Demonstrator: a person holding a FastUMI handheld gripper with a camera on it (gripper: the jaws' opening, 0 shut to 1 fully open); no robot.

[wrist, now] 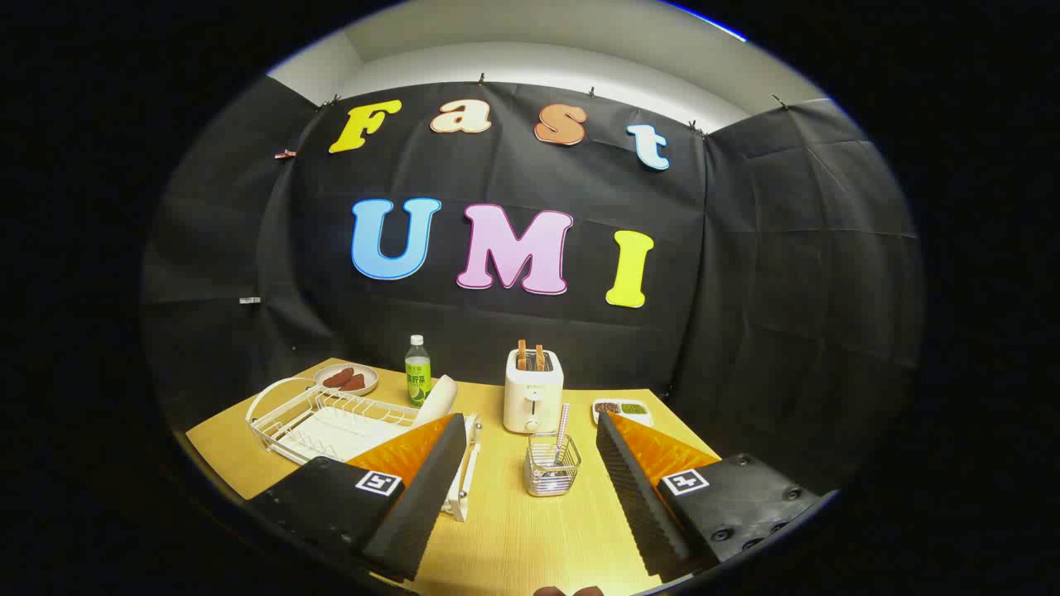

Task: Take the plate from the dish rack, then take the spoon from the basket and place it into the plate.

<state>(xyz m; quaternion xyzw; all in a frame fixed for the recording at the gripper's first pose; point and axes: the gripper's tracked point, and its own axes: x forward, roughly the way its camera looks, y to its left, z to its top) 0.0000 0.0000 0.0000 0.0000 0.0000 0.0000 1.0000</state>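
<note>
Gripper [526, 476] gaping, nothing held; plate [436, 401] upright at dish rack's [286, 414] near end beside left finger, spoon [562, 430] in wire basket [552, 470] ahead between fingers — a careless reach may knock basket or snag rack wires

basket [552, 465] between spread fingers [431, 488], toaster [533, 389] beyond

One dish rack [331, 422], one bottle [417, 370], one toaster [533, 389], one basket [552, 465], two small dishes [346, 379].
</note>
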